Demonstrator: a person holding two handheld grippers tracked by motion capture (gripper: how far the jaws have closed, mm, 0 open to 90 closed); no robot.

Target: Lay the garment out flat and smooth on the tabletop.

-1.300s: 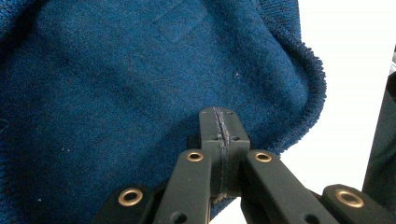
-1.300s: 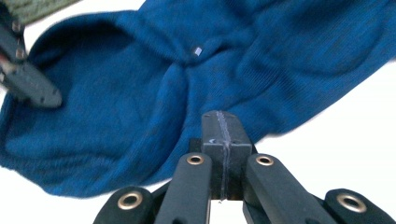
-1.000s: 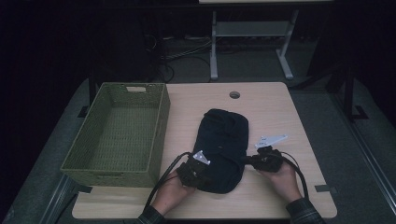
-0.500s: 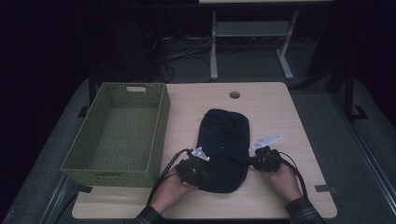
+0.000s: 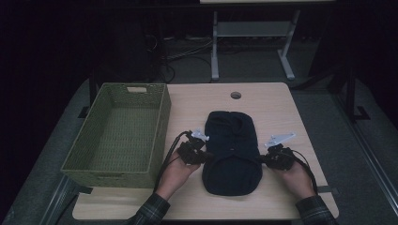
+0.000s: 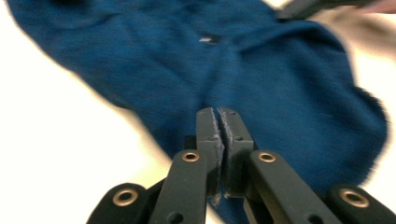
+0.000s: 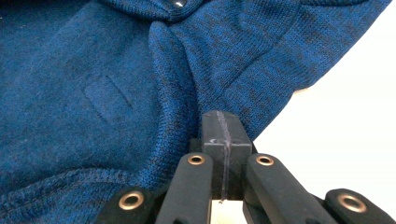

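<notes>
- Since the earlier frames, both grippers have slid a little apart along the garment's sides, and the dark blue knit sweater [image 5: 232, 152] now lies longer and narrower.
- Left of everything stands the green woven basket [image 5: 117, 136], with nothing in it, probably where the folded piece will go.
- At the sweater's left edge, the left gripper [image 5: 202, 157] has its jaws pressed together; whether cloth sits between them I cannot tell.
- The sweater lies flat on the wooden table [image 5: 277, 101], mid-table.
- On its right edge, the right gripper [image 5: 264, 160] has its jaws closed too; a pinched fold is not visible.
</notes>
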